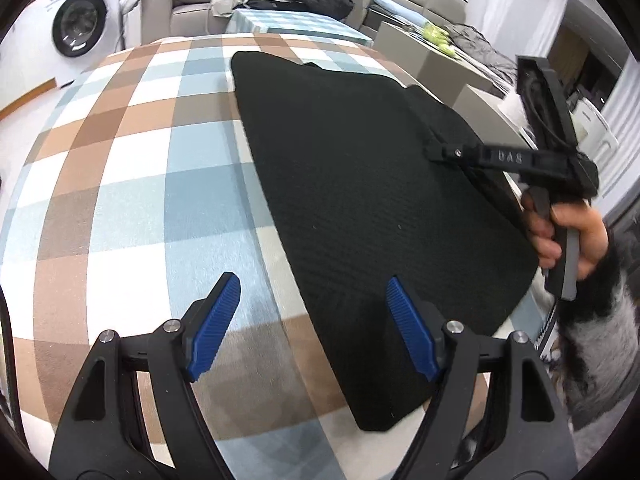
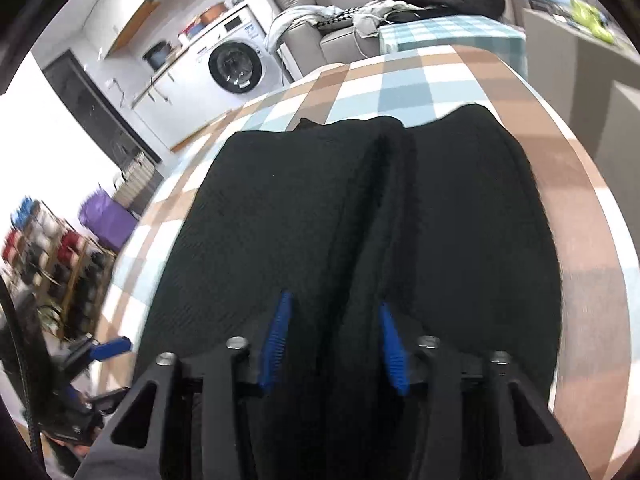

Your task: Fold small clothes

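The black cloth (image 1: 360, 184) lay flat on the checked table (image 1: 120, 184). The left gripper (image 1: 312, 304), jaws wide, hung above the near edge. The right gripper (image 2: 334, 328), jaws half open, held a raised fold. That fold should be pinched firmly and laid over evenly.

A table draped in a brown, blue and white checked cloth (image 1: 120, 184) carried a single black knitted garment (image 1: 360, 184), spread flat toward the right side. In the right wrist view the garment (image 2: 280, 220) showed a lengthwise crease down its middle, its far edge lying short of the table's far rim (image 2: 420, 64).
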`<action>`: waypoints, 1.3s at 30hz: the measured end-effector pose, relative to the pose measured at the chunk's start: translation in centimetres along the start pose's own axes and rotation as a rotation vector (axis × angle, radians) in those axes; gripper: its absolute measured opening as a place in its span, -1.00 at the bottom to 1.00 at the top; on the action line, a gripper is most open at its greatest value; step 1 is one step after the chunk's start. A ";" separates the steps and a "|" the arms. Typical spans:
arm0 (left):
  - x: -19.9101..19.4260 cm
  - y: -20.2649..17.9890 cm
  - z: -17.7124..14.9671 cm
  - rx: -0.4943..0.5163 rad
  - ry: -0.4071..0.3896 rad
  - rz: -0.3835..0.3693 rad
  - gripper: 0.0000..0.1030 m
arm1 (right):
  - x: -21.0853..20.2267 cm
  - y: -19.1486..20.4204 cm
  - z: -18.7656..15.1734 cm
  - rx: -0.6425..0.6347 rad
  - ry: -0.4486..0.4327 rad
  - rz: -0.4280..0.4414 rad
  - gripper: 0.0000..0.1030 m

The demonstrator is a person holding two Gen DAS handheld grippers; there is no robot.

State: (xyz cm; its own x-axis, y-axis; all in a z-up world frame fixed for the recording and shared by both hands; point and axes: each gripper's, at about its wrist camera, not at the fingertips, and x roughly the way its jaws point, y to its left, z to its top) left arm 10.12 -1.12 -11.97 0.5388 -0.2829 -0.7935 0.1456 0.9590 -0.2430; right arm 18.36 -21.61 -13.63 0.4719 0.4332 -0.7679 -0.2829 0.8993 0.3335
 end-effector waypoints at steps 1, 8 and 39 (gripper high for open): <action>0.2 0.2 0.2 -0.016 0.003 0.001 0.44 | 0.1 0.3 0.1 -0.014 -0.001 -0.007 -0.63; 1.0 1.3 0.8 -0.073 0.007 -0.011 0.44 | -4.7 1.9 0.5 -0.092 -0.145 -0.040 -0.78; 4.9 0.8 3.7 -0.172 -0.065 -0.068 -0.74 | -7.8 -5.6 -6.9 0.166 -0.099 -0.183 -0.31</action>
State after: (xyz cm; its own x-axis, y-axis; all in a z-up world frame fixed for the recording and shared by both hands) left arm 15.89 -1.70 -13.98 0.5854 -0.3403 -0.7358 0.0424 0.9192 -0.3914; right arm 10.51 -30.44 -13.27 0.5847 0.2586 -0.7689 -0.0480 0.9572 0.2854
